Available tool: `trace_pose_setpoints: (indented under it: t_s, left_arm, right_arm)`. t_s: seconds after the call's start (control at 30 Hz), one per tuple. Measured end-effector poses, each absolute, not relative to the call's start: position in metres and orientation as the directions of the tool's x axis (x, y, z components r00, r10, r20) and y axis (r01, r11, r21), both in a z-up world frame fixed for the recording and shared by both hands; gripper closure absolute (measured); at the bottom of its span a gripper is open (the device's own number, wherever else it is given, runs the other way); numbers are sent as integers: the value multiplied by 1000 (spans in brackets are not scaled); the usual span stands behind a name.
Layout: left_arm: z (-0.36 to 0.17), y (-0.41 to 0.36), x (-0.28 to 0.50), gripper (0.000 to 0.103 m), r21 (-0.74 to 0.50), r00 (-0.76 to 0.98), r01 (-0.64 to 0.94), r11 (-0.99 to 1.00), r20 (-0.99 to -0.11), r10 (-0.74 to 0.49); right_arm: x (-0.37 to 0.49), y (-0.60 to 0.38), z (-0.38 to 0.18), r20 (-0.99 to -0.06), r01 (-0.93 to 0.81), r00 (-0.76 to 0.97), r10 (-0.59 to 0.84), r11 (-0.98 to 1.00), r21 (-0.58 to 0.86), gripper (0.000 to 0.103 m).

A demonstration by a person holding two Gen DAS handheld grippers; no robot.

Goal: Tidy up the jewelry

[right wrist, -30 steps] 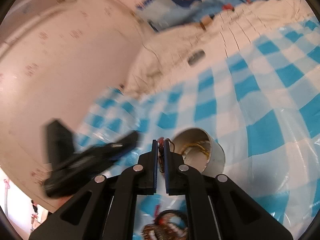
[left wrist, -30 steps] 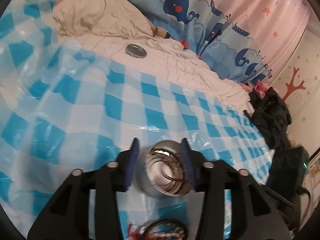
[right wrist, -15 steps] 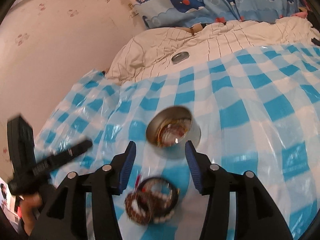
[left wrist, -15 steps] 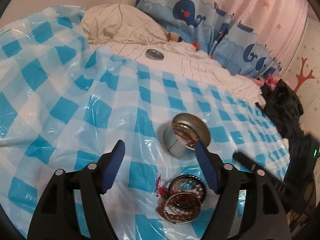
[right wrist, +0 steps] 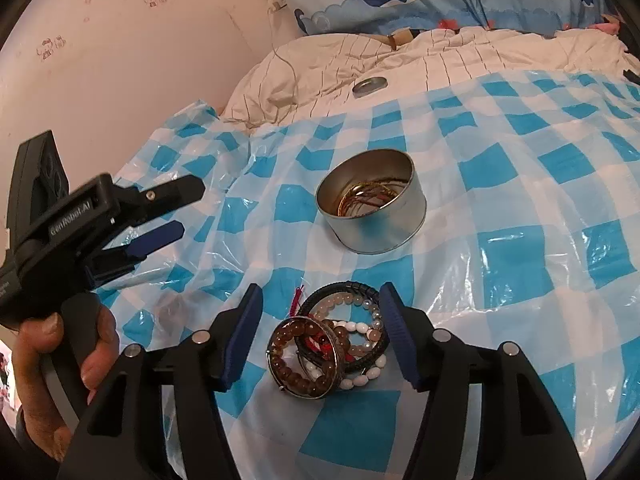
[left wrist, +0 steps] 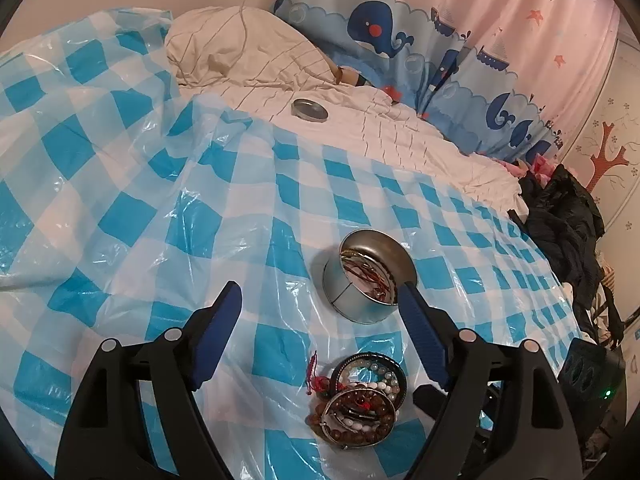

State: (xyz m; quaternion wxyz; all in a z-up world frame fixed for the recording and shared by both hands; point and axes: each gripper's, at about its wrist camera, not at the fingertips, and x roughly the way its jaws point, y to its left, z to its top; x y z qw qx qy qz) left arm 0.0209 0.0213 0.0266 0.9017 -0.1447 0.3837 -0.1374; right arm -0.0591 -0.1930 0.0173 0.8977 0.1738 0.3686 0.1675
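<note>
Both hand-held grippers, left and right, opening and empty, over bracelets near tin.

The round tin stood on the plastic sheet spread over the bed, with thin bangles lying inside it. Nearer the cameras than the tin, a pile of bracelets lay on the same sheet, close to it but apart. Well behind the tin, past the sheet's far edge, the lid rested on the bedding. Farther behind the tin hung the curtain. In the left wrist view, a heap of clothes sat far to the tin's right.
</note>
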Motion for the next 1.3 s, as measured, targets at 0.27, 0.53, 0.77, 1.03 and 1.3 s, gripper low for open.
trace_pose_setpoints:
  t_s: [0.27,0.53,0.77,1.03,1.3]
  left_arm:
    - [24,5,29,24,-341,657,160,926,-664,-358]
    - [19,-5,34,22,-332,644,174,927,-674,-362]
    - [18,-4,36,21,-333,644,171,927,-674,-361]
    - [17,-4,36,20,-333,643,170,927,-675,-361]
    - [15,-3,36,19,-330,637,172,928,-682,-360]
  right_arm:
    - [-54,-195,13,-609,-174,660,439,879,445,38]
    - [-52,-198,11,-613,-170,655,442,876,451,38]
    - [-52,-197,10,-615,-168,653,442,876,452,38]
    - [-52,-196,8,-620,-164,648,441,877,452,38]
    - [-51,-196,8,-621,-163,648,441,877,453,38]
